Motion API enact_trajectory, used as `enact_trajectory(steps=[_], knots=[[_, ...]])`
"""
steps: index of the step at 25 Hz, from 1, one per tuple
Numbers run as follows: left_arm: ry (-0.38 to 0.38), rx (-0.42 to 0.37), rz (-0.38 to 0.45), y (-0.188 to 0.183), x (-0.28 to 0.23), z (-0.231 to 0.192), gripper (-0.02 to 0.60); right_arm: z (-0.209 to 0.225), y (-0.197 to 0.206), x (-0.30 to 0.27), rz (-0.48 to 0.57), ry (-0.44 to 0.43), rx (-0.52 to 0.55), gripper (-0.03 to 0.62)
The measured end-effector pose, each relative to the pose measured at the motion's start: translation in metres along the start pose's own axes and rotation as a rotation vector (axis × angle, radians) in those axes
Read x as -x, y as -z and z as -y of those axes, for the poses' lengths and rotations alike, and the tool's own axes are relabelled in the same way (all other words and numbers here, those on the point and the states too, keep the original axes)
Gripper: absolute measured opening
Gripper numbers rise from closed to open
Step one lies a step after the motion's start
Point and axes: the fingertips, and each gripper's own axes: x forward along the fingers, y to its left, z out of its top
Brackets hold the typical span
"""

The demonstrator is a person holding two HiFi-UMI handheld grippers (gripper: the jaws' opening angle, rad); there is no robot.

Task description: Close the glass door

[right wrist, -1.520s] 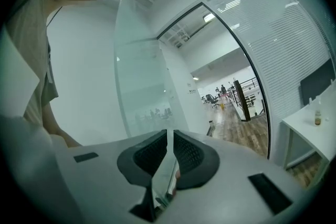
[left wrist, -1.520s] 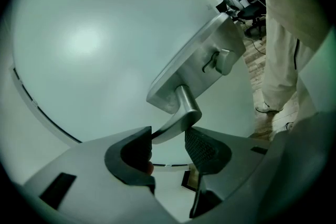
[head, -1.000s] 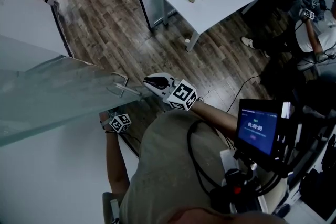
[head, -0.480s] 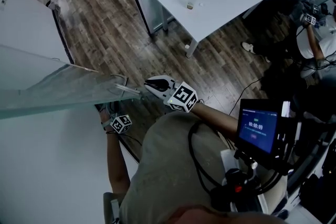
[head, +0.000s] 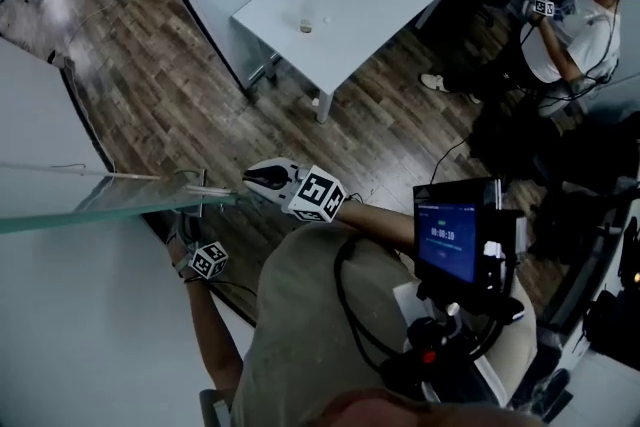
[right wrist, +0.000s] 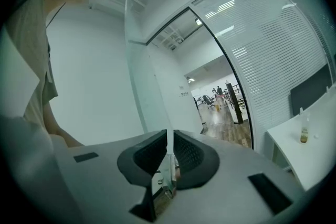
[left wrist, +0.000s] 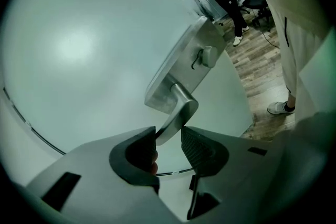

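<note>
Looking down, head view: the glass door (head: 90,200) is a flat, pale green pane, almost edge-on at the left above the dark wood-grain floor (head: 180,85). Your left gripper (head: 190,237) reaches in below the pane, forearm straight. Your right gripper (head: 255,179) is stretched forward to the pane's free edge.

Left gripper view: a brushed-metal lever handle (left wrist: 176,115), bent and rounded, lies between your ribbed jaws. They have just been closing, and a slim gap shows at one pad.

Right gripper view: your jaws are nipped onto the thin pane edge
</note>
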Motion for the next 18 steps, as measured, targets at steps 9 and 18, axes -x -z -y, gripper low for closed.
enact_trajectory(steps=[9,18], knots=[[-0.021,-0.003,0.016,-0.027,-0.034,0.001,0.161,0.033,0.003,0.025,0.003,0.040,0.004,0.043],[-0.017,-0.044,0.020,-0.047,-0.056,-0.001,0.161,0.054,0.006,0.042,-0.010,0.069,-0.013,0.043]])
